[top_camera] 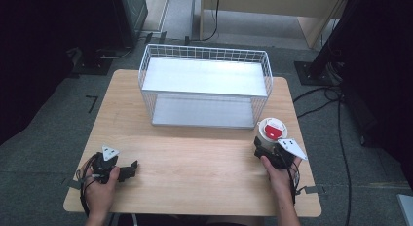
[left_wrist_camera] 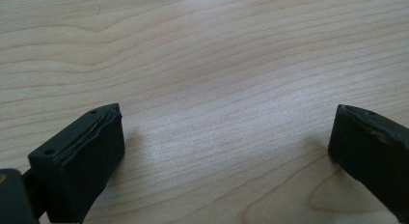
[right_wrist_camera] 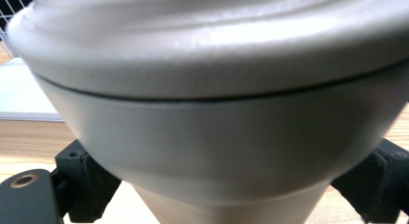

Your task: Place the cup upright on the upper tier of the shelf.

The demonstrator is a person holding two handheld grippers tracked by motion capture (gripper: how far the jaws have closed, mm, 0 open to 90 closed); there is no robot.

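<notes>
Right claw (top_camera: 265,147) grips the white cup (top_camera: 271,132) on the worktop (top_camera: 195,162). Left claw (top_camera: 127,168) rests wide, empty. Next, probably a lift toward the wire basket (top_camera: 204,84).

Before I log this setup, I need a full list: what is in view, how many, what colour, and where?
Table: one, light wood, centre of the high view.
Wire shelf rack: one, white, two levels, far middle of the table.
Lidded cup: one, white with a red patch on the lid, near right of the table, between the right tongs' jaws.
Cables: several, black, on the grey floor at right.
Left tongs: one, black, near left, jaws open over bare wood.
Right tongs: one, black, closed on the cup.
Hands: two, at the near edge.
</notes>
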